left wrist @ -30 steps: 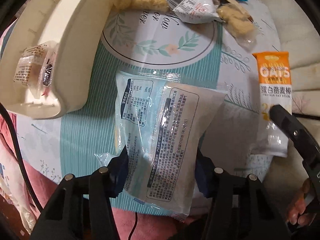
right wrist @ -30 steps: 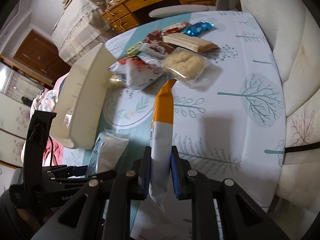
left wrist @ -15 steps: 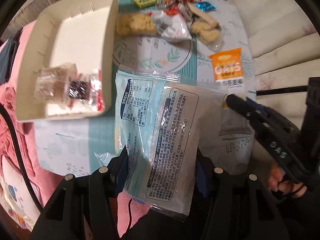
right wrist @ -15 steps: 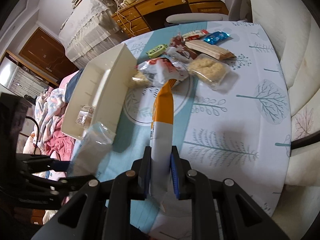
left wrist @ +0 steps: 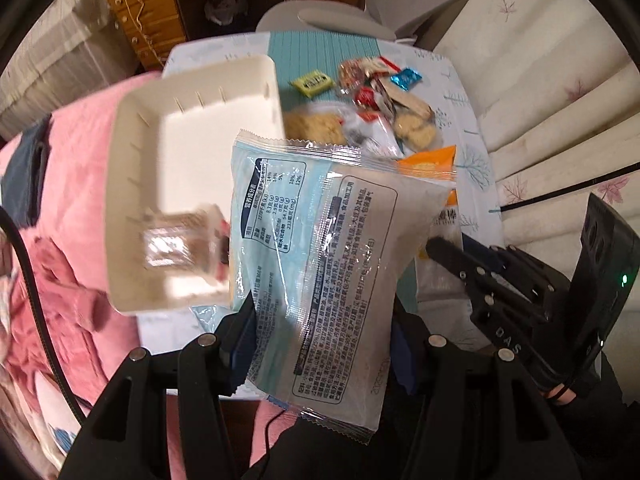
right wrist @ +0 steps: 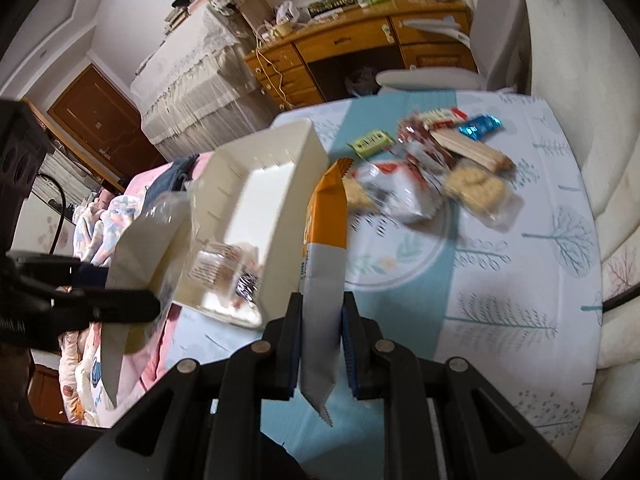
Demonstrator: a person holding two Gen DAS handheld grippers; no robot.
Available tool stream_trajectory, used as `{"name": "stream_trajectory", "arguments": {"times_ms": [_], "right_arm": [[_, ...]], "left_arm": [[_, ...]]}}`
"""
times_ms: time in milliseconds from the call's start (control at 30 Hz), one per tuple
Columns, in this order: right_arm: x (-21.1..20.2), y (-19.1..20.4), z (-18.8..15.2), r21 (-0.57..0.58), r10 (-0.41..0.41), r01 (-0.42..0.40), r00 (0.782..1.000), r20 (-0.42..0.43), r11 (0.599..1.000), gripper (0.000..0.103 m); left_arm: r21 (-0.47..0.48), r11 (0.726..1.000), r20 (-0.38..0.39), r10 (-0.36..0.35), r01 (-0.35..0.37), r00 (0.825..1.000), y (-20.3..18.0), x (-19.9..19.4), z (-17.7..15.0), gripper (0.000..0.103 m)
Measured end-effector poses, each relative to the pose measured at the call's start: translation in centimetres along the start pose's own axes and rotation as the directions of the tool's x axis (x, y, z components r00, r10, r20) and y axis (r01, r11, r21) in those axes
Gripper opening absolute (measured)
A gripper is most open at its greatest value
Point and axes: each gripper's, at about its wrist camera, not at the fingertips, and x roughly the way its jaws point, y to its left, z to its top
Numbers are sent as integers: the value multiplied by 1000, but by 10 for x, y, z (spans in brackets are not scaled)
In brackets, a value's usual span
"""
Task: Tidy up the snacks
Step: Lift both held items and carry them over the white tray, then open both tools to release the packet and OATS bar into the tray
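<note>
Warm dim indoor light on the left wrist view, brighter daylight tone on the right; glare on the clear pale-blue packet; motion blur on the white tray; fisheye bending, dark vignetted corners

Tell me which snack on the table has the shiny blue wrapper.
The small blue-wrapped candy at the far right edge of the snack pile, beside the long tan bar. Its neighbours are red, yellow-green or clear.
</note>
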Motion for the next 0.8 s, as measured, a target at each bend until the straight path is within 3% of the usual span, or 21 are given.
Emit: {"name": "stream_trajectory", "arguments": {"times_ms": [433, 800], "right_arm": [[23, 73, 8, 25, -22, 19, 991, 130, 1000, 18], [45, 115, 14, 10, -11, 10, 985, 174, 1000, 19]], "left_arm": [[49, 998, 83, 34, -38, 996, 77, -21, 31, 56], [-30, 999, 184, 27, -22, 983, 136, -11, 49, 56]]}}
